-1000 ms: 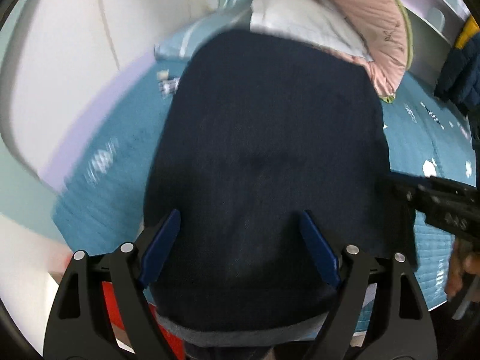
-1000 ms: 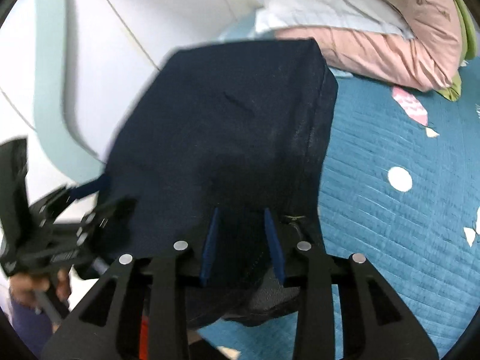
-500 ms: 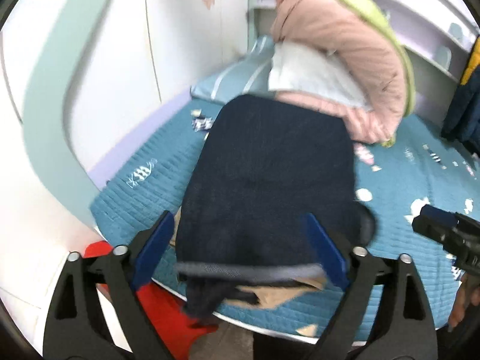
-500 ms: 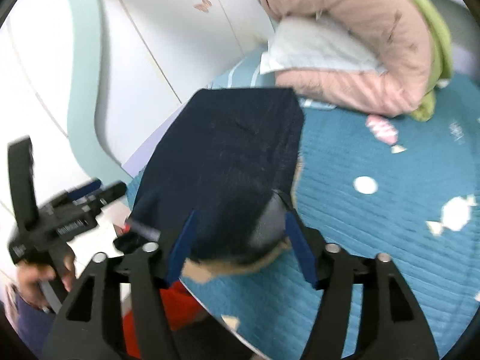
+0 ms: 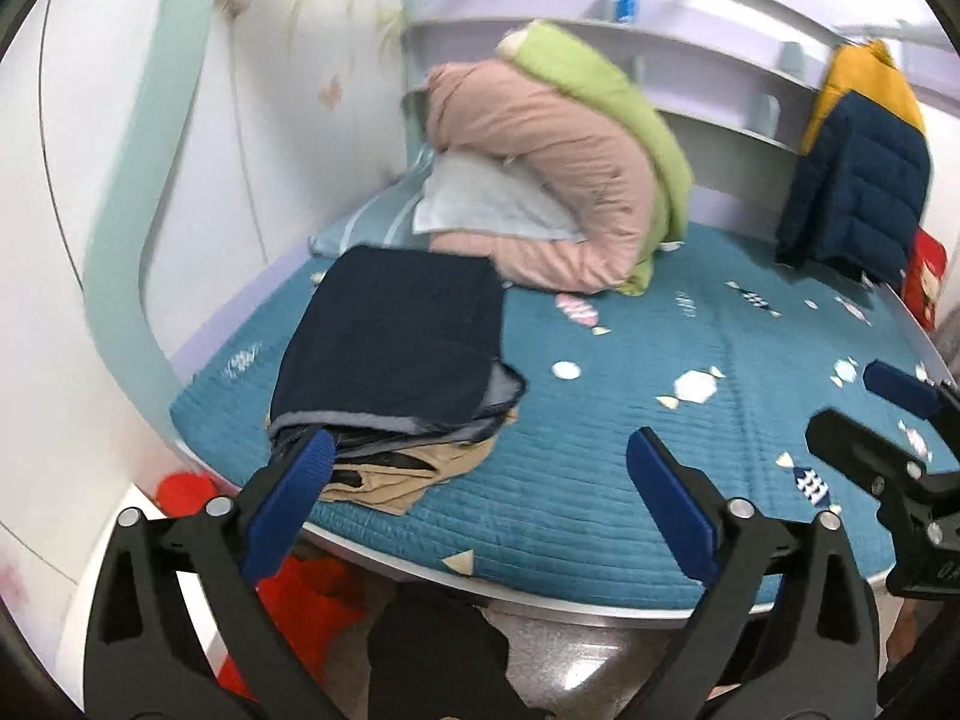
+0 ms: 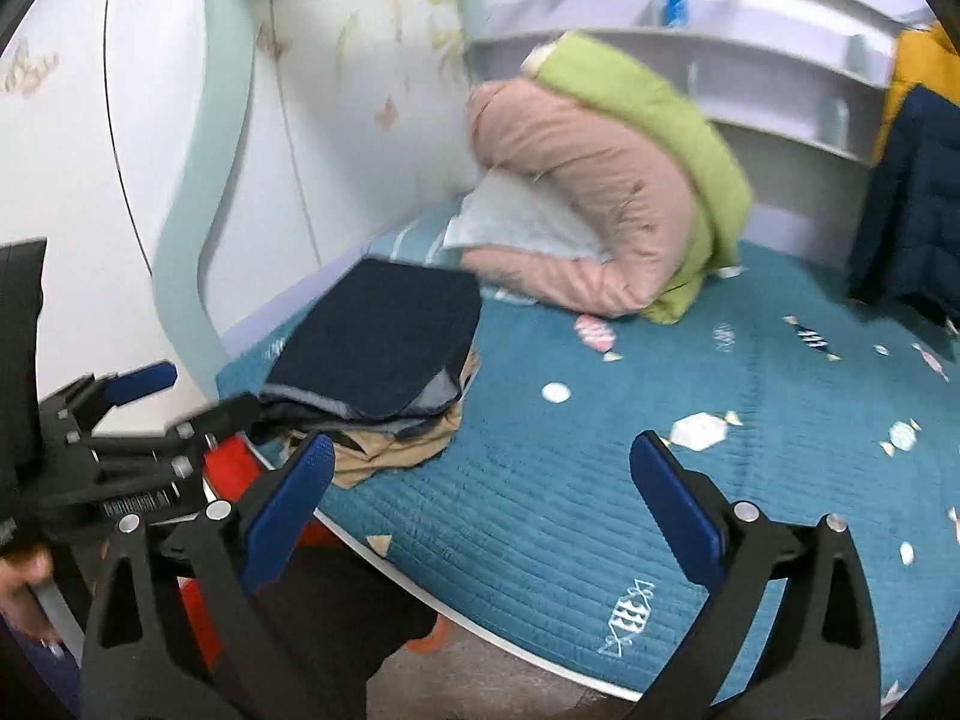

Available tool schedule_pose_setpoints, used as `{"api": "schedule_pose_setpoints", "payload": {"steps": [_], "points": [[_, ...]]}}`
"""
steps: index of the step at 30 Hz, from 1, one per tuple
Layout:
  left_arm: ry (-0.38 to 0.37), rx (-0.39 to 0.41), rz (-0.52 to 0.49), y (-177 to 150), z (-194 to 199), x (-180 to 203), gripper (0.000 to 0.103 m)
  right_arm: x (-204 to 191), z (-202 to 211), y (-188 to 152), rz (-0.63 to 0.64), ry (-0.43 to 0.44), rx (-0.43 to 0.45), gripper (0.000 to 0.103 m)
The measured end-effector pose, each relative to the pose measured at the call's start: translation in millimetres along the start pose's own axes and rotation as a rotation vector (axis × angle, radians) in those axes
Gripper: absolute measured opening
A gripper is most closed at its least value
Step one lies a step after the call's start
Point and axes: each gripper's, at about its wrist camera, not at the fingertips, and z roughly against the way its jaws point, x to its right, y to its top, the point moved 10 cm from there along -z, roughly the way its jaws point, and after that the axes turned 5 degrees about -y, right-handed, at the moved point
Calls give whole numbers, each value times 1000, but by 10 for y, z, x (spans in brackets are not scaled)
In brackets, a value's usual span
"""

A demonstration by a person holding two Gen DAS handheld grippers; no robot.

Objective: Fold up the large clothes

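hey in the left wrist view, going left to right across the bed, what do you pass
Folded navy garment on the clothes stack → pink and green quilt → navy and yellow puffer jacket → red item at the far right edge.

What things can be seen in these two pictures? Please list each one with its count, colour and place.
navy garment: 1, dark navy, folded on top of a stack at the bed's near left corner
tan garment: 1, tan, at the bottom of that stack
bed: 1, teal quilted cover with candy prints
quilt: 1, pink with a green side, rolled at the head of the bed
white cloth: 1, white, tucked in the quilt
jacket: 1, navy and yellow, at the bed's far right
shelves: lilac, behind the bed
red item: red, on the floor under the bed edge
left gripper: 1, black with blue pads, open
right gripper: 1, black with blue pads, open
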Motion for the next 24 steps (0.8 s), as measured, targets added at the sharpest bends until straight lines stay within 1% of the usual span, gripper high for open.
{"api": "schedule_pose_setpoints", "payload": {"steps": [3, 7, 9, 11, 15, 19, 24], "points": [[-1, 46, -60, 55, 326, 280, 98, 77, 262, -20, 1, -36, 43, 95], [4, 93, -61, 79, 632, 440, 98, 114, 608, 1, -8, -43, 94, 95], [-4, 106, -64, 87, 758, 528, 98, 100, 743, 31, 15, -45, 116, 95], [17, 126, -68, 103, 862, 567, 98, 120, 880, 54, 27, -66, 143, 95], [63, 183, -73, 159, 1100, 662, 98, 161, 1044, 67, 19, -64, 167, 95], [82, 225, -81, 189, 1284, 744, 98, 230, 1209, 101, 11, -78, 201, 95], [74, 274, -86, 256, 1461, 855, 98, 332, 1448, 161, -4, -107, 254, 96]]}}
